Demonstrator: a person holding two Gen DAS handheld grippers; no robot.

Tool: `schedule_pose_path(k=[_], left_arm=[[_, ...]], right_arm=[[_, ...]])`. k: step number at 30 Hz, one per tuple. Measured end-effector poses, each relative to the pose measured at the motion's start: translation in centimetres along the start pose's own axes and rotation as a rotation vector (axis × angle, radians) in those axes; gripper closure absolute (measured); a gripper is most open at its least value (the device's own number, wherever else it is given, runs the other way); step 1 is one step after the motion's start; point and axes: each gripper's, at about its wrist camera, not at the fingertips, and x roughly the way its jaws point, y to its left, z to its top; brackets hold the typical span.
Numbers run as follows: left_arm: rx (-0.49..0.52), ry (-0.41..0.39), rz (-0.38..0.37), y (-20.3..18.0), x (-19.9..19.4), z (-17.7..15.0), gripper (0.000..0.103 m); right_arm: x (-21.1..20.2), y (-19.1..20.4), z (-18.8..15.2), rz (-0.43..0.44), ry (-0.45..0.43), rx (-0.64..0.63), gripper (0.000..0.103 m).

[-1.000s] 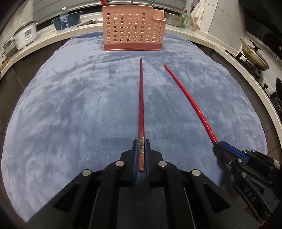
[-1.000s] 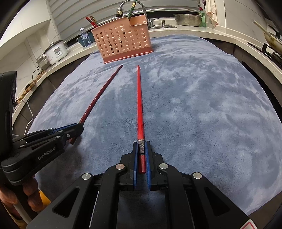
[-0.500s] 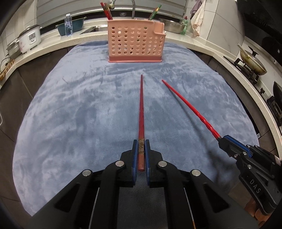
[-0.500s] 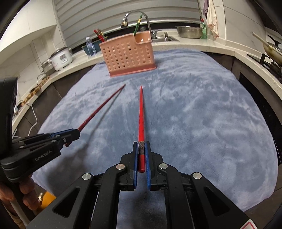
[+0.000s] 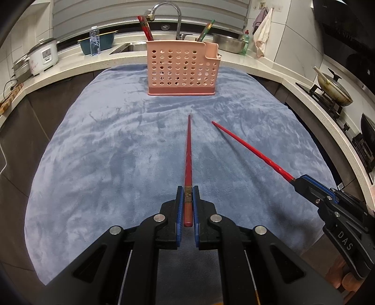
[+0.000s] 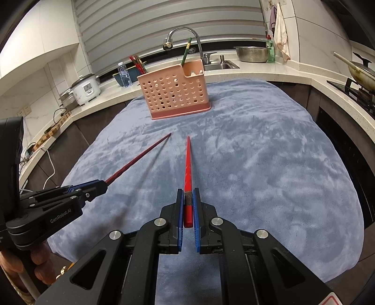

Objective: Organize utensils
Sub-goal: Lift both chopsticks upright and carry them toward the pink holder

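Nearest me, my left claw (image 5: 187,199) is clamped narrow on the thick butt end of a red chopstick (image 5: 188,154), its blue ribbed pads (image 5: 179,206) pressing both sides just behind a small brass-coloured band. The stick is slim, glossy and tapered, and it points straight away from me toward the far end of the counter, held above the cloth rather than lying on it.

My right claw (image 6: 188,201) does the same with a second red chopstick (image 6: 188,162): closed tight on the blunt end, the fine tip aimed forward. In the left view that claw shows at the right edge as a black, angular body with blue pads. The two sticks run roughly side by side, tips apart, converging slightly toward the far side.

Beneath both lies a blue-grey plush cloth (image 5: 105,164), soft and napped, with brushed streaks and shallow wrinkles across it.

Farther on, at the far edge of the cloth, stands a pink plastic utensil holder (image 5: 181,68), boxy, perforated with rows of round holes, with a lower compartment at its right end. More red chopsticks (image 5: 145,28) lean out of its far left part, and a green-handled one (image 5: 206,30) out of its right.

Behind it, a curved chrome faucet (image 5: 164,14) rises over the sink, a white rice cooker (image 5: 43,57) sits far left, and a steel bowl (image 5: 228,43) far right.
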Motion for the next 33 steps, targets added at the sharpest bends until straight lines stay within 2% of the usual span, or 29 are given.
schedule_pose_path(k=[13, 33], left_arm=[[-0.016, -0.053, -0.016, 0.0, -2.8, 1.1, 0.096], [0.010, -0.170, -0.028, -0.7, -9.1, 4.3, 0.096]], right_arm=[[-3.0, 0.1, 2.0, 0.013, -0.079, 0.016, 0.095], [-8.6, 1.2, 6.6, 0.094, -0.233, 0.025, 0.095]])
